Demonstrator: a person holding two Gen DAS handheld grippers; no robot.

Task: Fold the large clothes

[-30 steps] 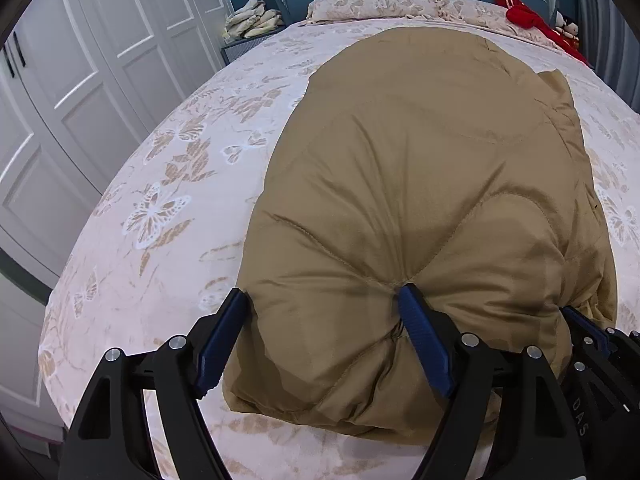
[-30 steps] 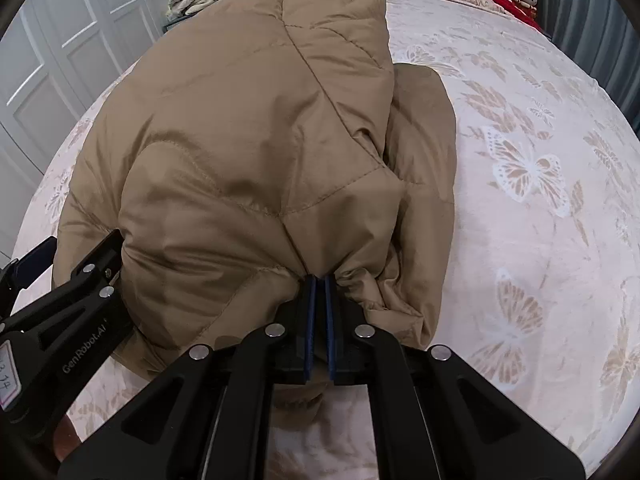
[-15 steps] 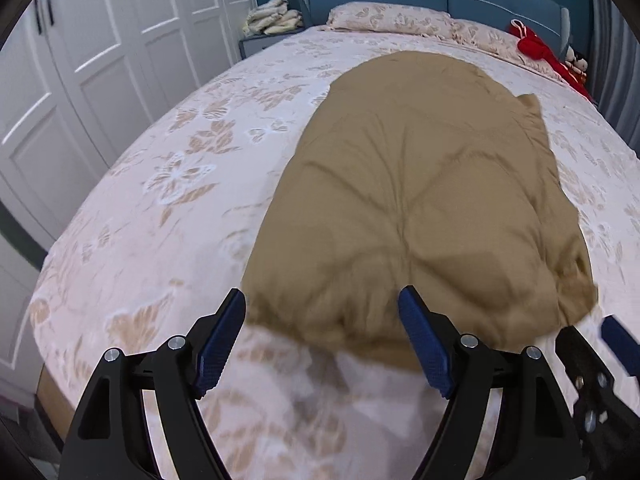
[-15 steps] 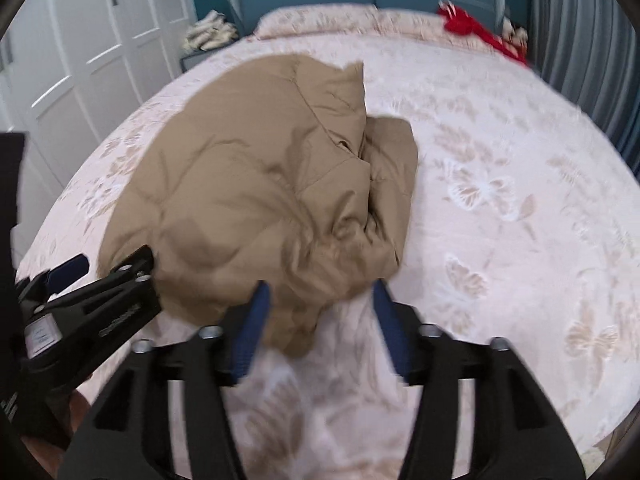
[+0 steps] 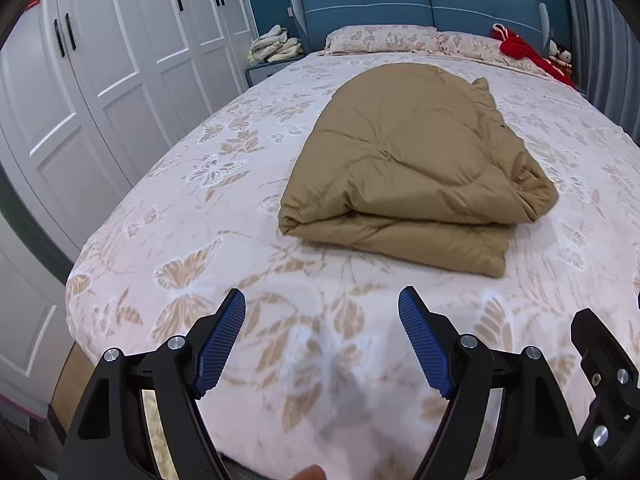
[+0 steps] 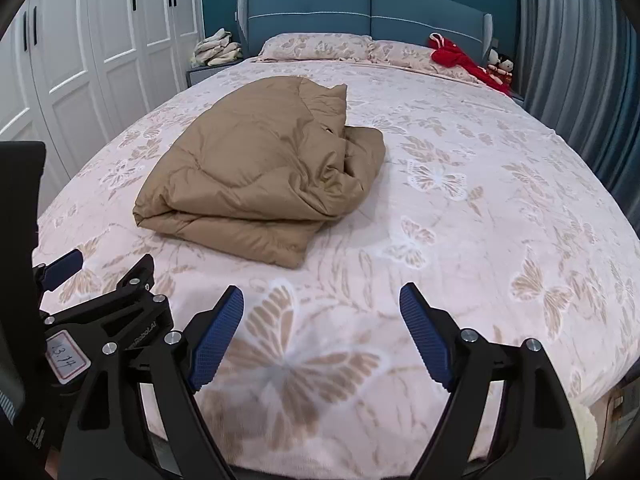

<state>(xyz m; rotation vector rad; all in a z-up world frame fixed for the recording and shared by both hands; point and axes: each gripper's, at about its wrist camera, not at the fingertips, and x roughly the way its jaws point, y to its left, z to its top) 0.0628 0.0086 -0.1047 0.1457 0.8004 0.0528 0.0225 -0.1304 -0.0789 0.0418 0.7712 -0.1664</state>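
Right wrist: both tongs (image 6: 321, 308) (image 5: 322, 312) released, folded tan coat (image 6: 260, 168) apart, perhaps dolls (image 6: 500, 65) beyond.

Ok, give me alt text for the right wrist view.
A tan quilted coat lies folded on a butterfly-print bedspread. The open right tool hovers near the bed's foot, touching nothing. Blue headboard and white wardrobe behind.

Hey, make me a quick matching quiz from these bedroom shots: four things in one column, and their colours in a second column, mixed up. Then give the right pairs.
Things:
1. folded coat
2. headboard
3. wardrobe doors
4. garment by the pillows

Colours:
A. white
B. red
C. tan
D. blue

Pairs: 1-C, 2-D, 3-A, 4-B
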